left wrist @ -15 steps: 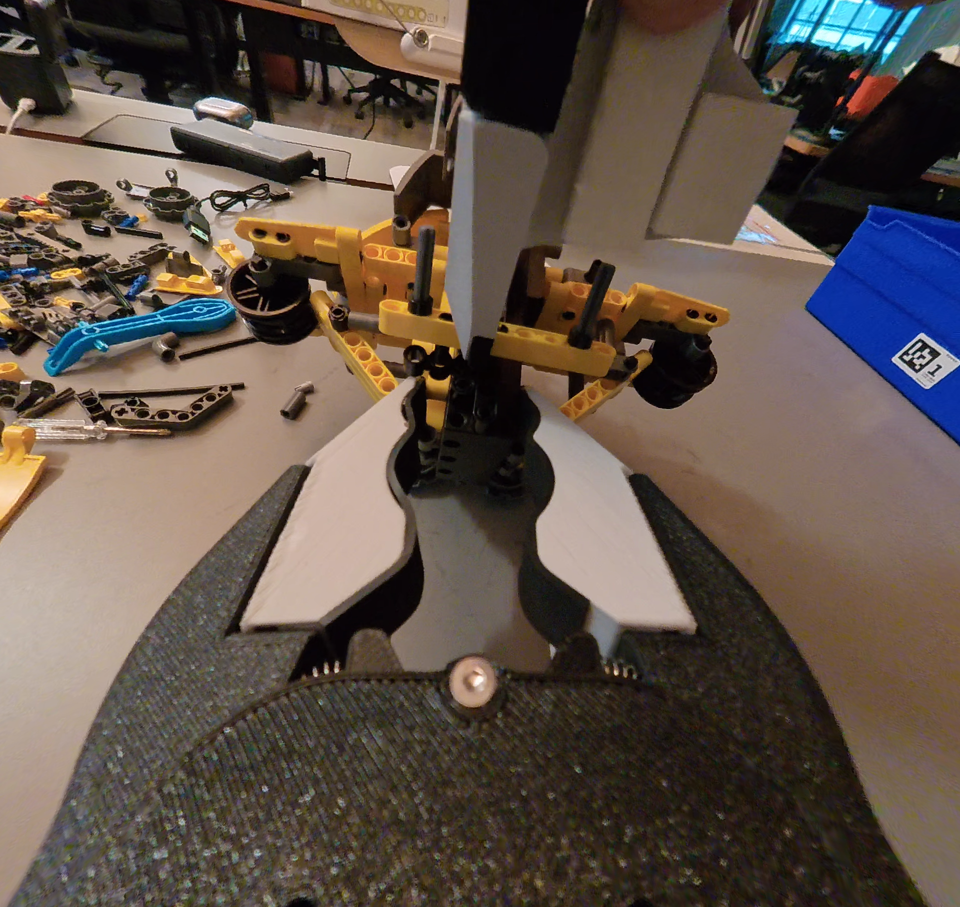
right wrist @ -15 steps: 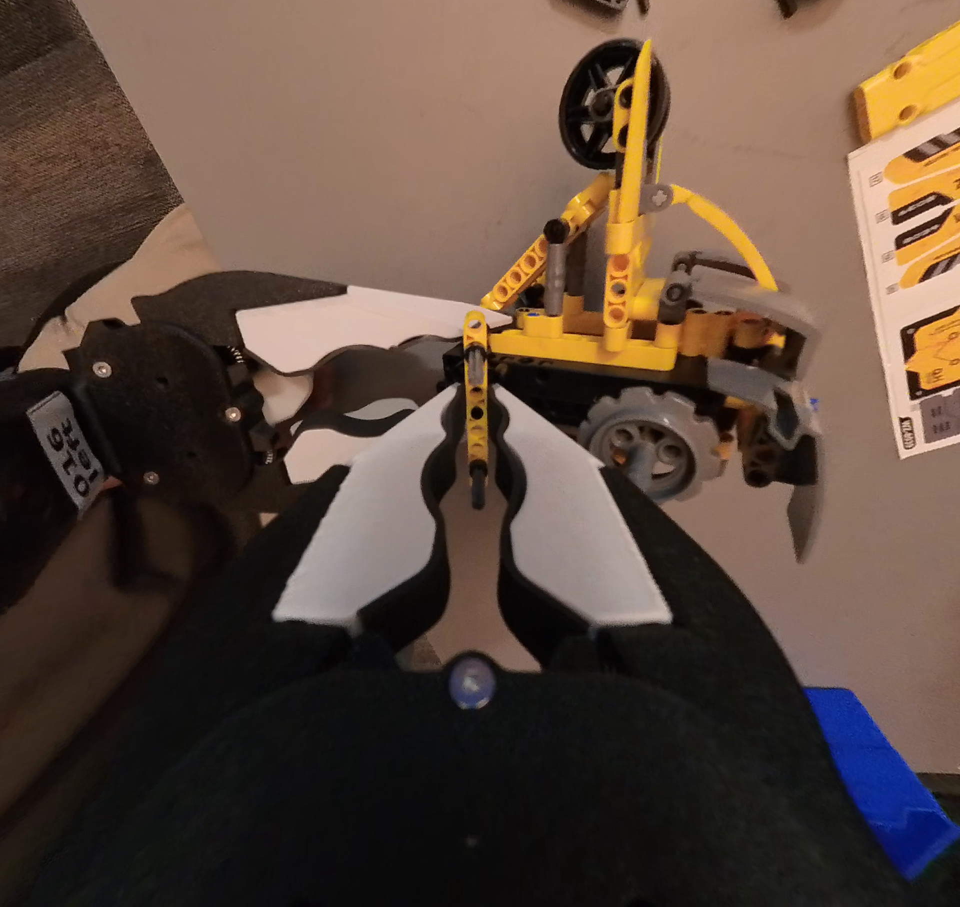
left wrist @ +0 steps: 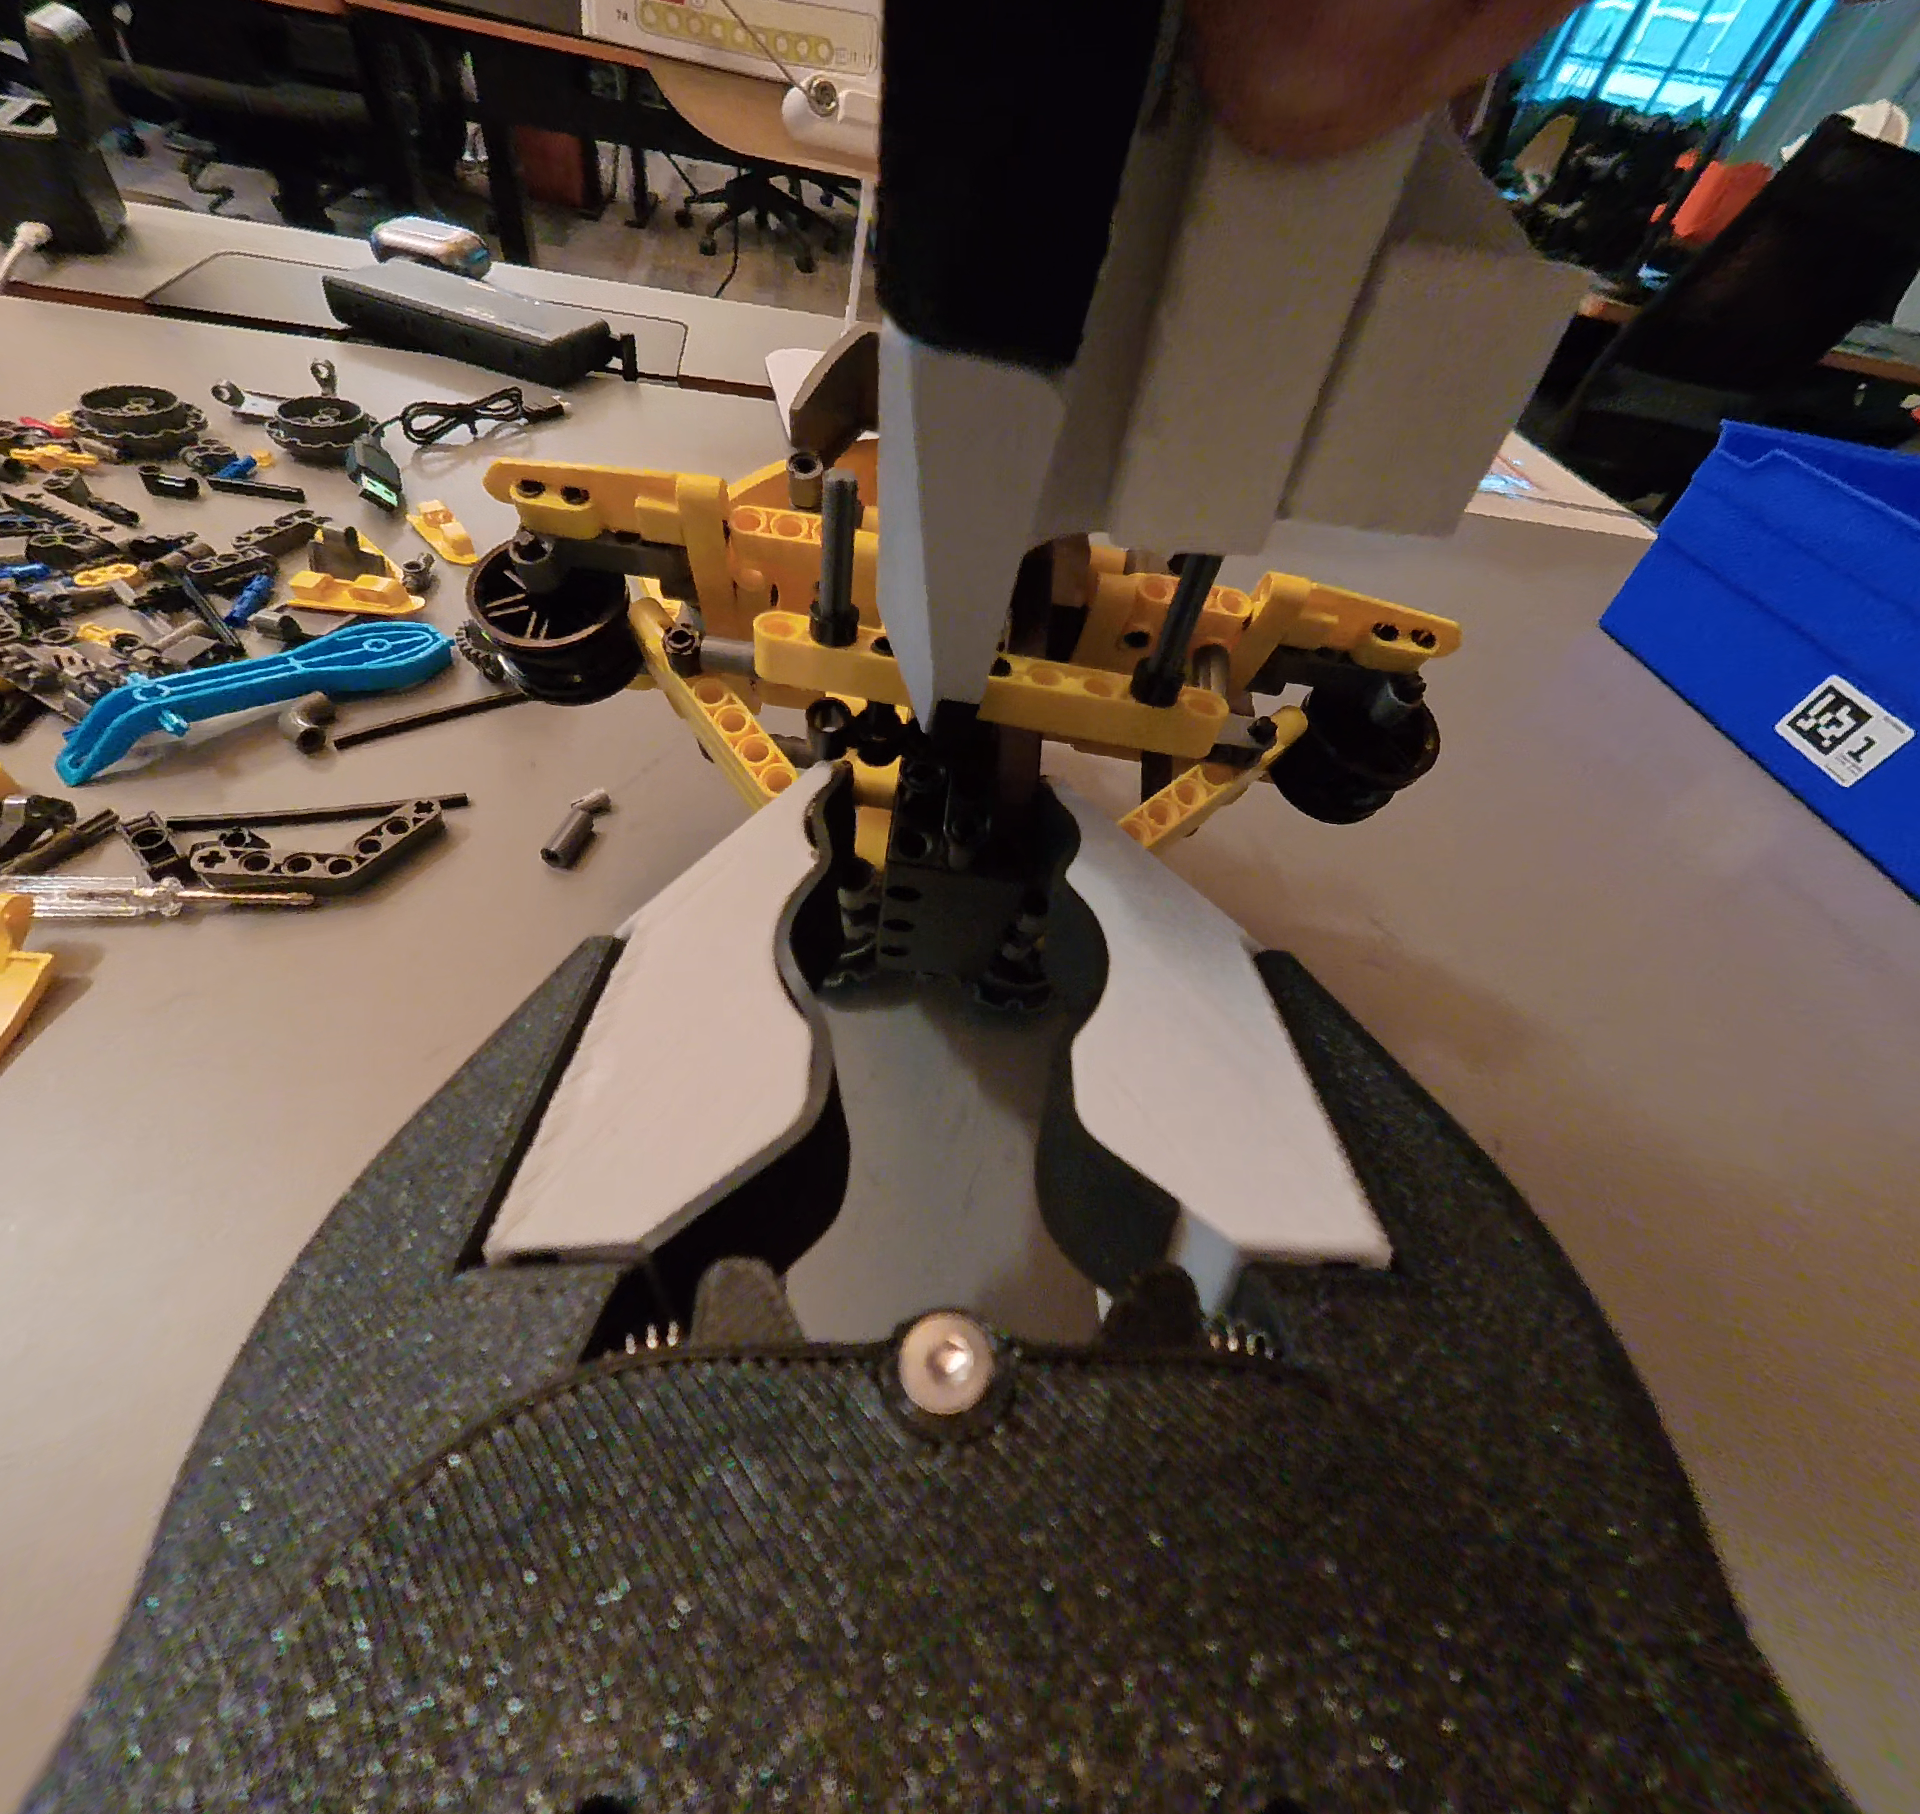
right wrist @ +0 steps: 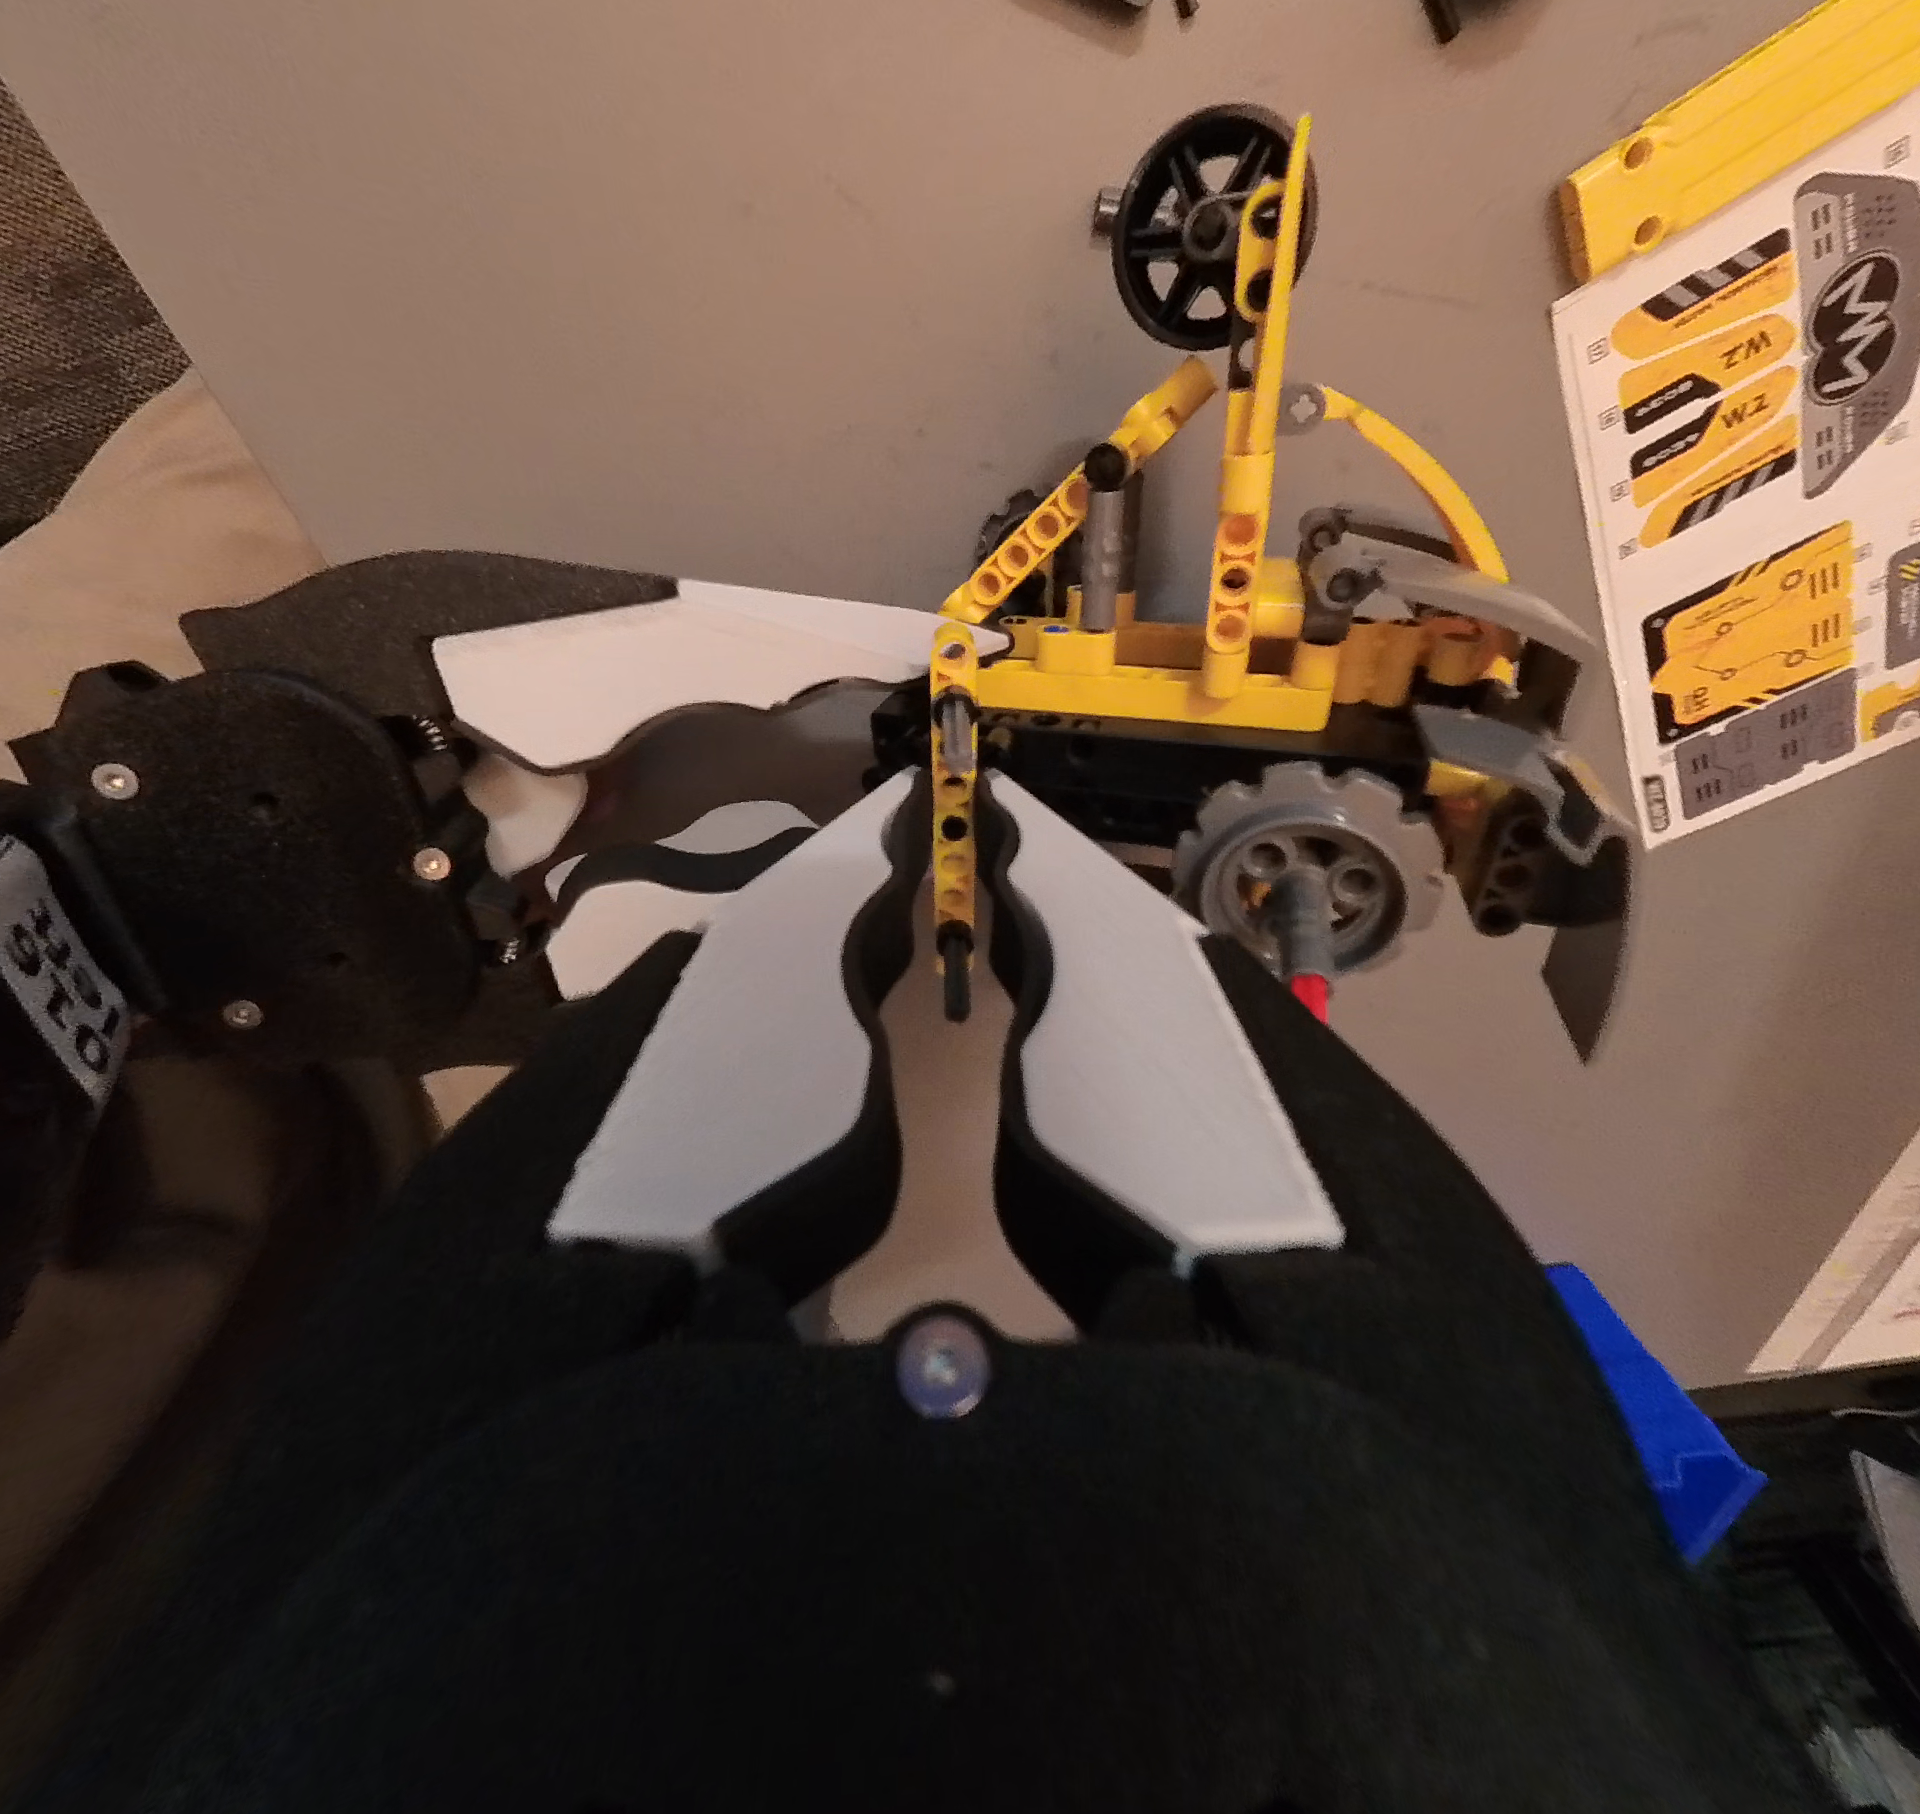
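Half-built yellow-and-black plastic brick vehicle (left wrist: pixel 1039 663) sits just ahead, left gripper (left wrist: pixel 940 829) clamped on its black rear block. Right gripper (right wrist: pixel 956 829) pinches a thin yellow holed beam (right wrist: pixel 954 808) against that end; loose pieces (left wrist: pixel 156 559) litter the worktop (left wrist: pixel 1558 1089) far left.

- An office or lab workroom: long desks (left wrist: pixel 208 258) and swivel chairs (left wrist: pixel 748 206) behind.
- Grey worktable (left wrist: pixel 1558 933) strewn with construction-toy parts (left wrist: pixel 156 538); blue bin (left wrist: pixel 1787 642) alongside.

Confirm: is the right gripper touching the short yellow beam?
Touching. Right wrist view: the right gripper is closed on the short yellow beam, both fingers pressed against its sides, no gap visible.
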Demonstrator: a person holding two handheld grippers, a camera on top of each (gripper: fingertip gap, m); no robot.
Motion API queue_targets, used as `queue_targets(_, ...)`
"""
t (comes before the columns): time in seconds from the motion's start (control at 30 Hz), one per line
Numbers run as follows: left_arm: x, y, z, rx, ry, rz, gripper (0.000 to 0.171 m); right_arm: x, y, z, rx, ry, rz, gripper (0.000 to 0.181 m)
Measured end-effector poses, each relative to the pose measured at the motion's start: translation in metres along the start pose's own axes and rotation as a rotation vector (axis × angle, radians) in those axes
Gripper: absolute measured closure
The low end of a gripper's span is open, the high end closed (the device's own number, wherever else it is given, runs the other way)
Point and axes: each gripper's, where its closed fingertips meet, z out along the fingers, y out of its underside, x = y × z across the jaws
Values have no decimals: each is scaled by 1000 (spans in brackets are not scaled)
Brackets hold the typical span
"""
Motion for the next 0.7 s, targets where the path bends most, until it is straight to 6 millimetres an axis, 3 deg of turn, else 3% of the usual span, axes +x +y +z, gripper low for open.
queue_targets(0.43, 0, -1, 2, 5, -10, 6, 142, 4, 0, 3, 7, 221, -84, 175)
queue_targets(0.7, -1, -4, 1, 23, 17, -34, 141, 4, -5, 0, 71, 190, -85, 174)
